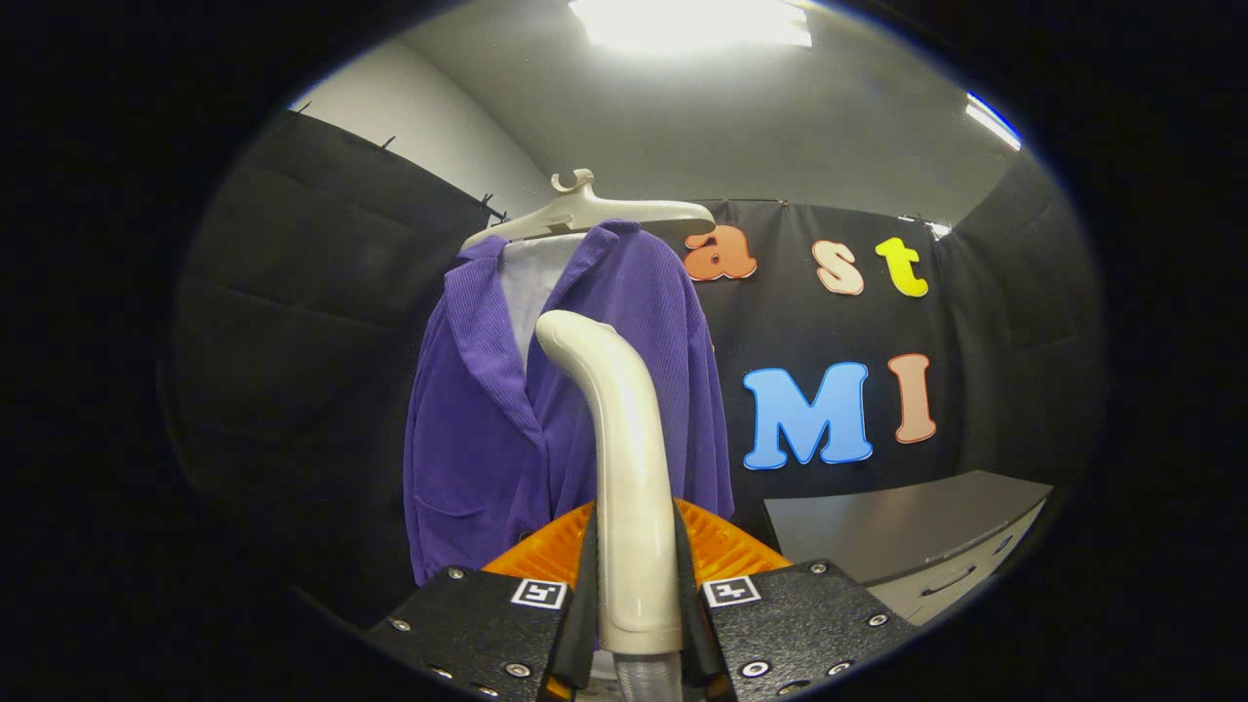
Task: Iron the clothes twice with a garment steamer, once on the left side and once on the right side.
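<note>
A purple corduroy jacket (487, 409) hangs on a cream hanger (595, 213) against the black booth wall, over a pale inner shirt (531, 283). A cream garment steamer (624, 458) stands upright between my fingers, its curved head bent toward the jacket's open front near the collar. My gripper (636, 595) is shut on the steamer's handle, both orange-backed fingers (546, 556) pressing its sides. The steamer hides the jacket's middle and part of its right half. Whether the steamer head touches the cloth I cannot tell.
A grey cabinet (907, 531) with a drawer handle stands low at the right, beyond the jacket. Black cloth walls close in behind and to the left. A ceiling light (692, 21) glows overhead.
</note>
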Motion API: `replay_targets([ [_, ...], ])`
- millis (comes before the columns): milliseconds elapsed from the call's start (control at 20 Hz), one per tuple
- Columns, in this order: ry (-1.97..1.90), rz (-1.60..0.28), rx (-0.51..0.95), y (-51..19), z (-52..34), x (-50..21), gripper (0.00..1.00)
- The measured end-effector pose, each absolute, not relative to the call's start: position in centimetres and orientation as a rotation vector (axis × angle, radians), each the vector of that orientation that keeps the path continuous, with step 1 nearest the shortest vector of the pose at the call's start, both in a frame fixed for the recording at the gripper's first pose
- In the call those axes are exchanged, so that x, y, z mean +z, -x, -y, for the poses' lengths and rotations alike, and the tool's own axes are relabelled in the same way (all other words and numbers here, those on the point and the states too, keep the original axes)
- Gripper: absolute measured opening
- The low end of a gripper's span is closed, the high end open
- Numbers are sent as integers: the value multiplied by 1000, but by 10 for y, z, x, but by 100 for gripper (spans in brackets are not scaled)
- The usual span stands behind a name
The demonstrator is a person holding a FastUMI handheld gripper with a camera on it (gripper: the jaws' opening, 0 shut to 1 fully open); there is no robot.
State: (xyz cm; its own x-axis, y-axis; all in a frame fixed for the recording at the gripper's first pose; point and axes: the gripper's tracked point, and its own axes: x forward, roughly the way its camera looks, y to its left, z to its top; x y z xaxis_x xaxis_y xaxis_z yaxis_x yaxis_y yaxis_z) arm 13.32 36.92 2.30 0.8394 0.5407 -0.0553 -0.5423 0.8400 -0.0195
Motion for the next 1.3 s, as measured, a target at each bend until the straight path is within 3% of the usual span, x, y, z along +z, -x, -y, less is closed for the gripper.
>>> replay_targets([
  [1300, 80, -319, 529, -45, -327, -153, 36],
])
